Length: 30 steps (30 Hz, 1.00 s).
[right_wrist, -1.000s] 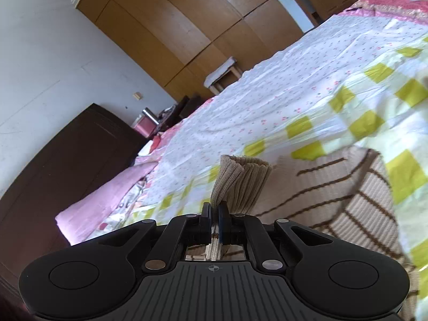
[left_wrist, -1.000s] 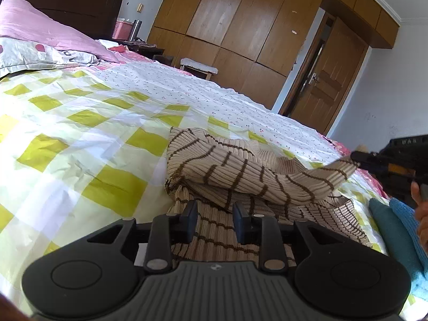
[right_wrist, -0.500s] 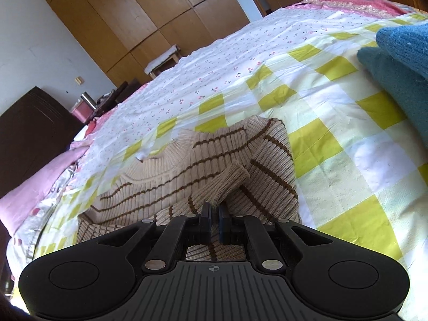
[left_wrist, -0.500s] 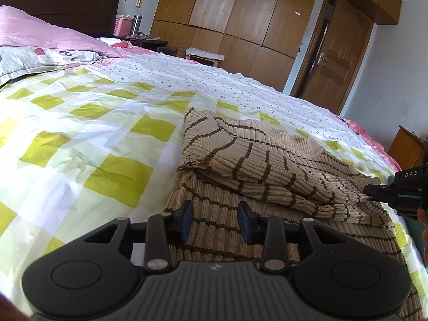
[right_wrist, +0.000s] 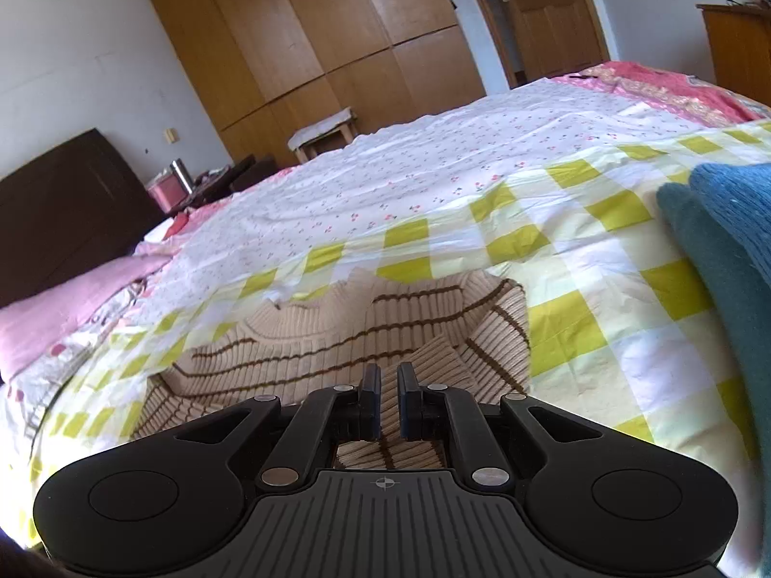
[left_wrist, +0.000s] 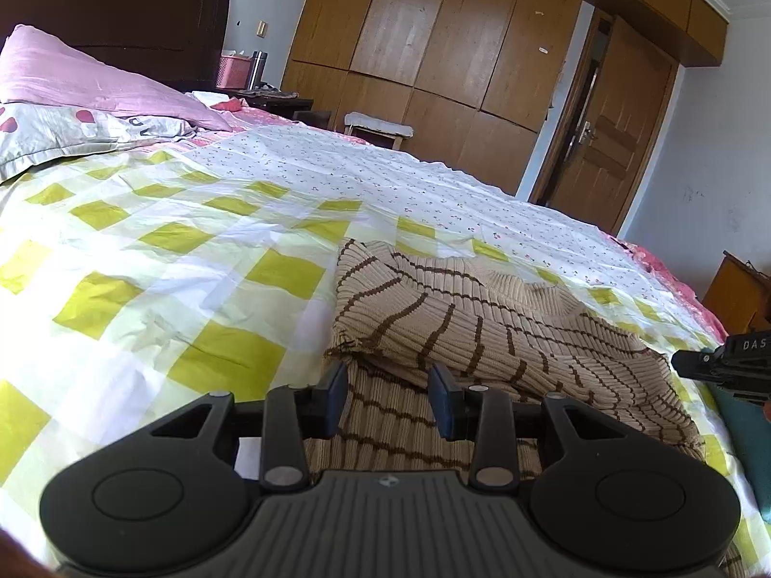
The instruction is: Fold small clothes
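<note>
Both tools stood released: left tool (left_wrist: 388, 397) and right tool (right_wrist: 388, 402) over the striped sweater (left_wrist: 482, 332), whose sleeve, at twelve o'clock, wanted smoothing flat before the next fold.

bright daylight all over the bed (left_wrist: 144, 221), sheet nearly blown out in spots. both views sharp, heavy fisheye bending, dark corners, soft shadows.
</note>
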Available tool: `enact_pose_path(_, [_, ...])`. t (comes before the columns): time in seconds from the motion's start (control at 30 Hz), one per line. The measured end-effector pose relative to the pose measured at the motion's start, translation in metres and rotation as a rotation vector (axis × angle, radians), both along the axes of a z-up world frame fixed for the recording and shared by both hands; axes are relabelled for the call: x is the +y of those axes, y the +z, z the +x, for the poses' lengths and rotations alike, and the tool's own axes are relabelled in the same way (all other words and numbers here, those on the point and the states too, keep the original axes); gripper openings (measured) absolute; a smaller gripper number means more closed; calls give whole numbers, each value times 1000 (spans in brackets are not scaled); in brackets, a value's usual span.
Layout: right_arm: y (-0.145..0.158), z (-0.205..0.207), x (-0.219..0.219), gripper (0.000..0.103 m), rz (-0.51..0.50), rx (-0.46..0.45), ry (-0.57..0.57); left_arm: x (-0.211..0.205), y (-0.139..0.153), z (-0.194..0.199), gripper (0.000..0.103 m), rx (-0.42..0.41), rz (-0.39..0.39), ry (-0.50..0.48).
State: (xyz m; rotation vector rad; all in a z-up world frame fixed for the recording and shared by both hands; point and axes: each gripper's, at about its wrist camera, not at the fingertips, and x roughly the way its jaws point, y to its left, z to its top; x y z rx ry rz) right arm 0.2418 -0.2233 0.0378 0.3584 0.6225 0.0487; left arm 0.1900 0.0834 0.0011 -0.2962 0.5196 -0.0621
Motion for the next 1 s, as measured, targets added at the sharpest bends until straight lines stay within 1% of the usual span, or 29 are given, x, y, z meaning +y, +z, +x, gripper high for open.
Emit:
enact_pose_path(0.1, [-6,7,8,10,-17,23,44,-4,8,12,42,-1,11,-14])
enact_pose_path(0.2, [-12,12,12,10,-42,37,68,-13,11,28,42,-8,54,-37])
enact_pose_path(0.27, [-17,16,13,10,-40,66,92,-18,10,40,42,4,66,-47])
enact_pose_path(0.33, [-25,21,15,10,-55,126,110,-22,4,56,42,56,86,-53])
enact_pose_path(0.4, [-30,21,17,10,-85,152,120,-25,-4,67,42,105,117,-50])
enact_pose_path(0.43, [-31,19,17,11,-92,154,121,-25,-6,69,42,114,124,-55])
enact_pose_path(0.53, [-26,12,15,11,-92,139,123,-23,-6,67,45,119,146,-71])
enact_pose_path(0.6, [-24,8,15,12,-113,126,132,-22,-6,67,45,133,161,-78])
enact_pose_path(0.63, [-26,9,15,12,-134,133,130,-22,-6,66,45,139,164,-77])
enact_pose_path(0.67, [-30,13,16,12,-154,169,125,-21,-6,65,45,144,163,-75])
enact_pose_path(0.7, [-33,15,14,12,-149,190,122,-20,-3,63,45,146,159,-72])
enact_pose_path(0.83, [-24,2,6,15,-87,163,105,-15,5,48,45,142,156,-65])
enact_pose_path(0.93, [-14,-20,4,15,-91,146,108,-7,10,26,45,153,166,-60])
enact_pose_path(1.0, [-12,-40,0,15,-81,156,120,0,10,9,45,174,168,-58])
